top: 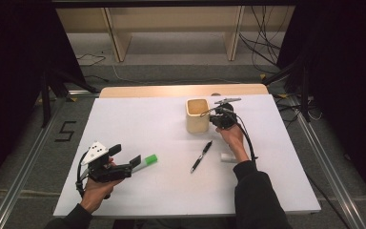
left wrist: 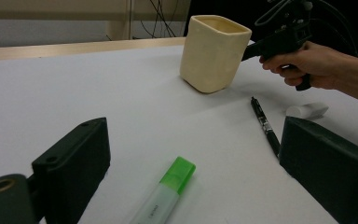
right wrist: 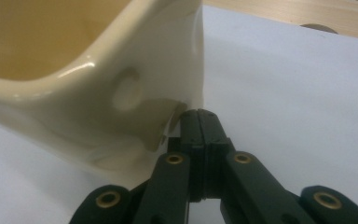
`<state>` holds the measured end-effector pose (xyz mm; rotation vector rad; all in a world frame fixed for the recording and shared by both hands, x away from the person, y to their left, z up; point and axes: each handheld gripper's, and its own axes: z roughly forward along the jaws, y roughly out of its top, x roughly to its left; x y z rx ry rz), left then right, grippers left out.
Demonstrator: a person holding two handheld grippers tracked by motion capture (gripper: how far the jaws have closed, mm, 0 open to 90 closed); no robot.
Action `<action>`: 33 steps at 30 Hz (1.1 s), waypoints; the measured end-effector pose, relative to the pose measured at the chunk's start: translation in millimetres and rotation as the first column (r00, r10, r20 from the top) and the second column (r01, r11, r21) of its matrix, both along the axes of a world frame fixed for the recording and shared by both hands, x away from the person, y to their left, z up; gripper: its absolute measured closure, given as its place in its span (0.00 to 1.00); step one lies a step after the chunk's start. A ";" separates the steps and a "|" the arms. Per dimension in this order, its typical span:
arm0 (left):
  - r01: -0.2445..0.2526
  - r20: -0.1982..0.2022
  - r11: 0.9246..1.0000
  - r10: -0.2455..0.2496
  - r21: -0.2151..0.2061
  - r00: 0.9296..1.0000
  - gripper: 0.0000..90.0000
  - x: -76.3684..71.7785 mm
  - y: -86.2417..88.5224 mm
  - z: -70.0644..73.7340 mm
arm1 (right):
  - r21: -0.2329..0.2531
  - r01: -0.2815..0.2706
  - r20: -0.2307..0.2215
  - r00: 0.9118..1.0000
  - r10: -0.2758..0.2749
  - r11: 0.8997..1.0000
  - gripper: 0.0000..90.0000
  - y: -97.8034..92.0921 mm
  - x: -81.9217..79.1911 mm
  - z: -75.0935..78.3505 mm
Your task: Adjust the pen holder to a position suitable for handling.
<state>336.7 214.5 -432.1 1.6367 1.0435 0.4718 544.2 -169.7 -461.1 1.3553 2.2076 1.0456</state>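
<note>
Cream cup (top: 197, 116) upright, touching right gripper (right wrist: 200, 122) tips, jaws pressed together; left gripper (left wrist: 191, 163) spread around green highlighter (left wrist: 165, 193).

Overhead light, even & fairly bright on the white surface (top: 138, 124); room edges near black. Soft short shadows. Right gripper view: cup (right wrist: 121, 74) very close, blurred, small glare on rim. All pics low-res, a bit grainy.

The highlighter (left wrist: 163, 195) is cut off by the bottom edge; the cup's (right wrist: 98, 70) rim by the top edge.
</note>
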 end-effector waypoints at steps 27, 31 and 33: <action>0.007 -0.005 1.000 -0.007 0.003 1.000 0.09 0.0 -0.3 0.3 | -0.010 -0.044 -0.008 0.999 0.044 0.999 1.00 39.2 2.0 1.3; 0.013 -0.009 1.000 -0.013 0.007 1.000 0.09 0.2 -0.4 0.2 | -0.003 -0.048 -0.008 0.999 0.048 0.999 1.00 38.0 1.4 2.3; 0.015 -0.014 1.000 -0.015 0.012 1.000 0.09 0.8 -0.7 0.0 | 0.006 -0.040 0.004 0.999 0.040 0.999 1.00 36.5 0.1 5.3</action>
